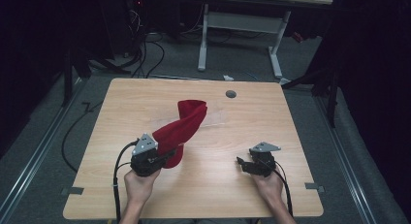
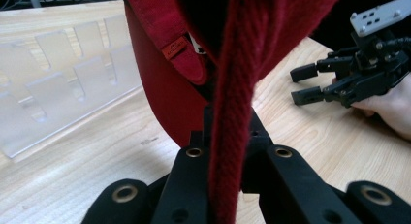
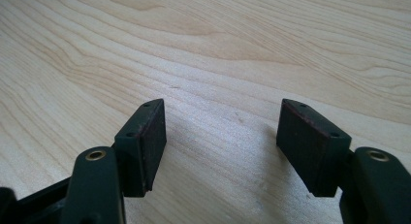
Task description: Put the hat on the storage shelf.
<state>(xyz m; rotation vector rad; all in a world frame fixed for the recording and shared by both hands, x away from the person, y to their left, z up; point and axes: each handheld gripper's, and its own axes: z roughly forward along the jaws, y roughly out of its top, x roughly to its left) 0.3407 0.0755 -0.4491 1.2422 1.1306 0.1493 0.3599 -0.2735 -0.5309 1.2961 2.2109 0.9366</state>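
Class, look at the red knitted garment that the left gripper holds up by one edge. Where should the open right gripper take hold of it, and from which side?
Probably the red knitted garment's lower hanging fold, approached from the right gripper's own side: it faces that gripper, off the table.

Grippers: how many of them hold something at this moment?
1. The left gripper, near the table's front left, is shut on the red cloth. The right gripper, front right, is open above bare wood.
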